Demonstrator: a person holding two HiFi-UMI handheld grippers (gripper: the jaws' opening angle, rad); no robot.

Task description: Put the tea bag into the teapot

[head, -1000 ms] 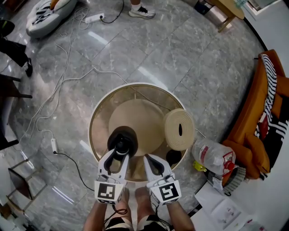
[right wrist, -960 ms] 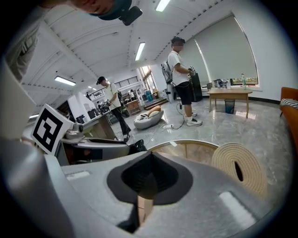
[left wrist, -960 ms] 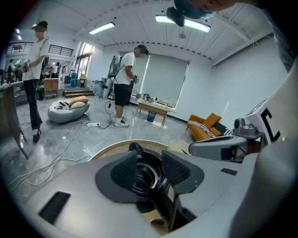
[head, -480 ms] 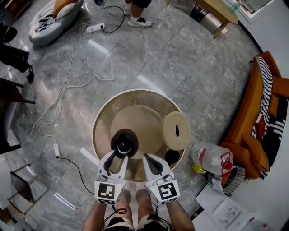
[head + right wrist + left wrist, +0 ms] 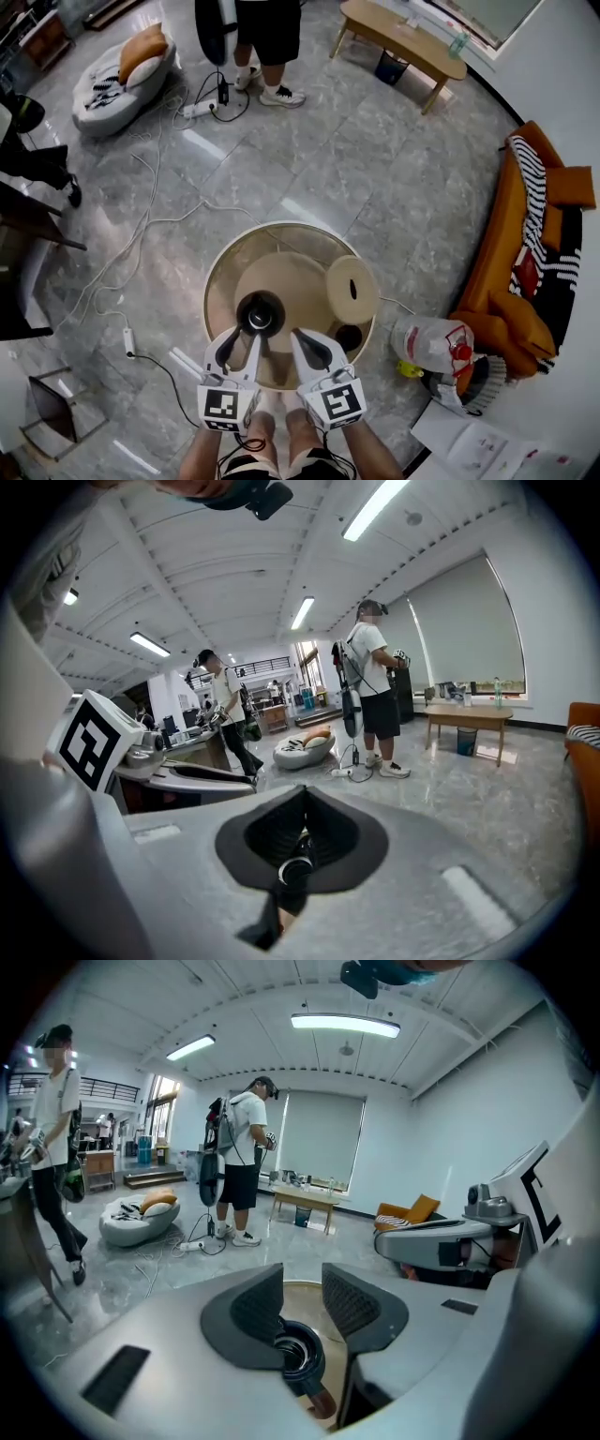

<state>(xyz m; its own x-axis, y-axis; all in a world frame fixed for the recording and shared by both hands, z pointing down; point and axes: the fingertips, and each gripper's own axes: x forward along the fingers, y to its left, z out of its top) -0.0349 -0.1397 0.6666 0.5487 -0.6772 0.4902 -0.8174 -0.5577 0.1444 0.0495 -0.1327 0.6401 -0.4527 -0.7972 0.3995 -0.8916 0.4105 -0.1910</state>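
Note:
A black teapot (image 5: pixel 261 314) stands open-topped on the round tan table (image 5: pixel 225 272). It also shows below the jaws in the left gripper view, as the teapot (image 5: pixel 298 1358). My left gripper (image 5: pixel 239 337) hangs above the table's near edge, just short of the pot. The left gripper (image 5: pixel 302 1283) is open and its jaws have just been closing a little, with nothing between them. My right gripper (image 5: pixel 307 339) hangs beside it, to the right. In its own view the right gripper (image 5: pixel 302 808) has its pads together. No tea bag is visible.
A round woven lid (image 5: pixel 352 289) and a small dark cup (image 5: pixel 349 337) sit on the table's right side. On the floor lie a plastic bag (image 5: pixel 431 342), papers (image 5: pixel 469 441) and cables (image 5: pixel 141 234). An orange sofa (image 5: pixel 525 253) stands at the right. A person (image 5: pixel 267 28) stands by a low table (image 5: pixel 403 33).
Both grippers have risen and the head view with them, so the table and teapot look smaller. A standing person and a low table have come into view at the top.

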